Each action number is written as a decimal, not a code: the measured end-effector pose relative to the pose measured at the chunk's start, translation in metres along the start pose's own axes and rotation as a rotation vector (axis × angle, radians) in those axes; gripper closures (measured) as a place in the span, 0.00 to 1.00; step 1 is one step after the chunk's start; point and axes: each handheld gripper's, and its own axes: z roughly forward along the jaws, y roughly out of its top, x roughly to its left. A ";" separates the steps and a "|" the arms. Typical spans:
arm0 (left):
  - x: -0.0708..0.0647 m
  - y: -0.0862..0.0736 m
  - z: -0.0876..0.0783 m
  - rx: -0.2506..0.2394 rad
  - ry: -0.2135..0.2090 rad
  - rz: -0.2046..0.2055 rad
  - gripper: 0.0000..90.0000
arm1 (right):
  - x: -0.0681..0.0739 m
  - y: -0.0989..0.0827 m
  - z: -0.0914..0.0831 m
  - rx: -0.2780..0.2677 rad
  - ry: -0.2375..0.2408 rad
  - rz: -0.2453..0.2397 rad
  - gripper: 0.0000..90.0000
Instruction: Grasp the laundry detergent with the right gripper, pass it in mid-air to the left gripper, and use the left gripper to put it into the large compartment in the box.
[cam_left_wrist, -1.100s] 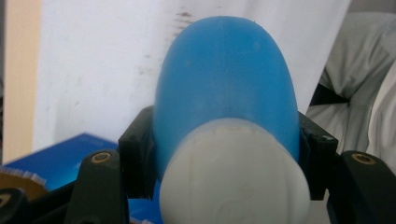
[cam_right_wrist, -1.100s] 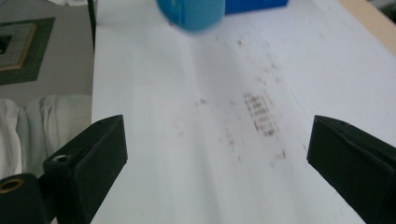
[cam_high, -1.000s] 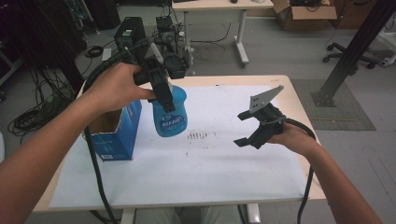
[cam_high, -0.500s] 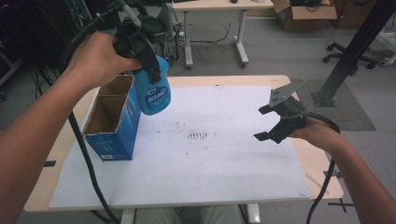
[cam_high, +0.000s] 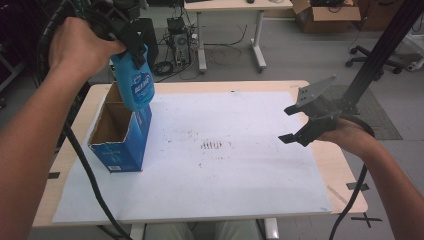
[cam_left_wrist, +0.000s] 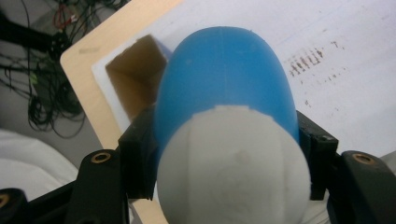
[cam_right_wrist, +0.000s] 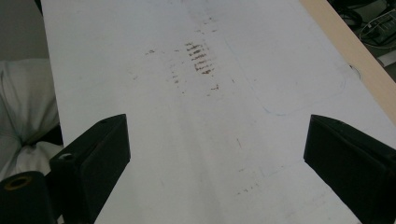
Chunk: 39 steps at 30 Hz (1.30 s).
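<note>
A blue bottle (cam_high: 135, 85) with a white cap (cam_left_wrist: 233, 168) hangs tilted over the open top of a blue cardboard box (cam_high: 120, 147). My left gripper (cam_high: 131, 42) is shut on the bottle near its cap end, and both jaws press its sides in the left gripper view (cam_left_wrist: 229, 158). There the brown inside of the box (cam_left_wrist: 133, 79) shows below the bottle. At the table's right side, my right gripper (cam_high: 287, 124) floats above the white sheet. Its jaws have just been closing a little but stand wide apart with nothing between them (cam_right_wrist: 215, 149).
The box stands at the left end of the white sheet (cam_high: 225, 190) that covers the wooden table (cam_high: 345, 195). Dark smudges (cam_high: 212, 145) mark the sheet's middle. A black slanted post (cam_high: 380, 55) rises beyond the right gripper. Cables and a desk (cam_high: 220, 30) lie behind the table.
My left hand has carried the bottle up and to the left, from beside the box to above its opening. My right hand has drifted right and a little up.
</note>
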 end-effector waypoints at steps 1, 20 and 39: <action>0.000 0.000 0.000 0.000 0.000 0.000 0.42 | 0.000 0.000 0.000 0.000 0.000 0.000 0.08; 0.050 -0.029 0.023 0.046 0.042 -0.287 0.42 | -0.003 0.005 0.005 0.006 -0.008 -0.028 0.08; 0.061 -0.053 0.082 0.062 0.026 -0.366 0.42 | -0.003 0.003 0.007 0.001 -0.016 -0.015 0.08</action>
